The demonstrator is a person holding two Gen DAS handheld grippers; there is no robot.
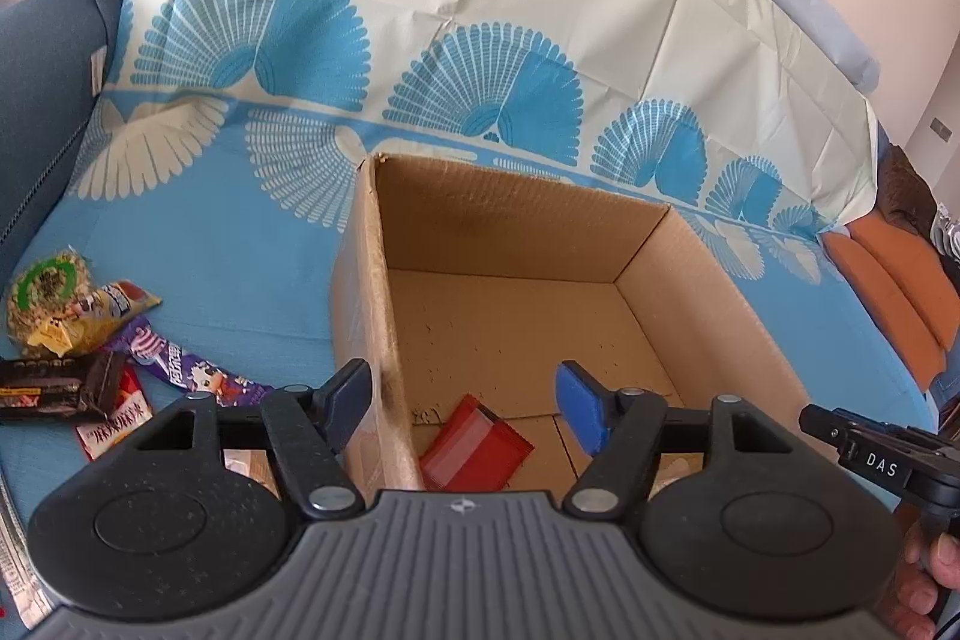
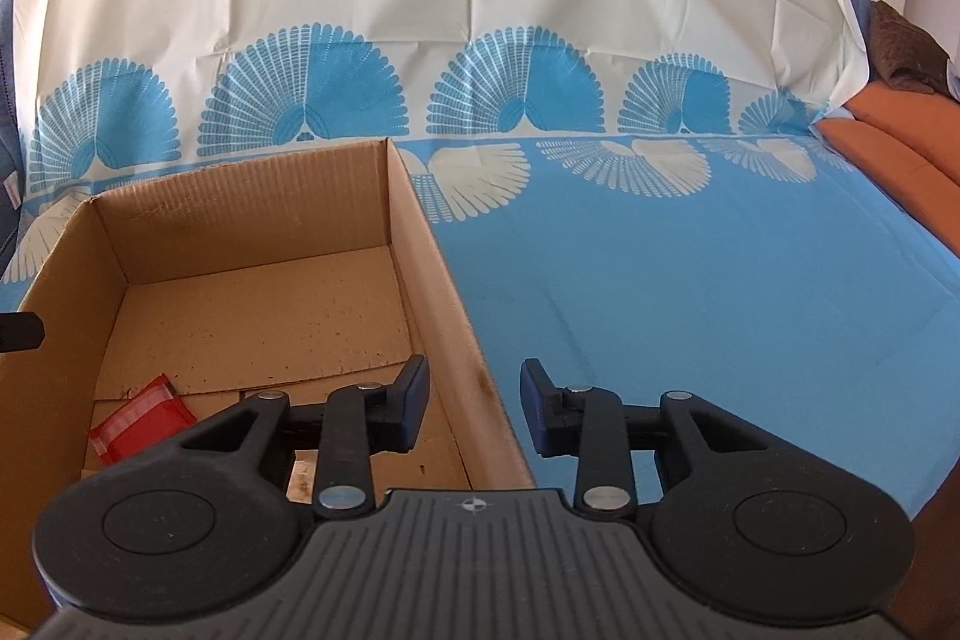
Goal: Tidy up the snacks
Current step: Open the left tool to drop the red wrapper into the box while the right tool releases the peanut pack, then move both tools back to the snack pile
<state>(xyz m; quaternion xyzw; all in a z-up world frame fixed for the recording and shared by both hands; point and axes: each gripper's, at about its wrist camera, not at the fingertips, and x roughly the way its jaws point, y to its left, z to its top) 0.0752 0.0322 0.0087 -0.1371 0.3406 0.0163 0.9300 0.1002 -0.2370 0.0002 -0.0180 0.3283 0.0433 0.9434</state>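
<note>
The cardboard box (image 1: 516, 244) is seen as matt, rough corrugated board. The red packet (image 1: 474, 445) at lower centre is glossy film. The blue-and-cream sheet (image 2: 690, 280) is smooth, creased and faintly shiny. The snack wrappers (image 1: 78, 340) at left are glossy plastic.

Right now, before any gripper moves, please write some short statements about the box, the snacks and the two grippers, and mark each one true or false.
1. The cardboard box holds a red packet. True.
2. The left gripper is shut on a snack. False: it is open and holds nothing.
3. A pile of snacks lies on the blue cloth outside the box. True.
4. The box is full of snacks. False: only the red packet is seen on its floor.
5. The right gripper is open, its fingers on either side of the box's wall. True.
</note>
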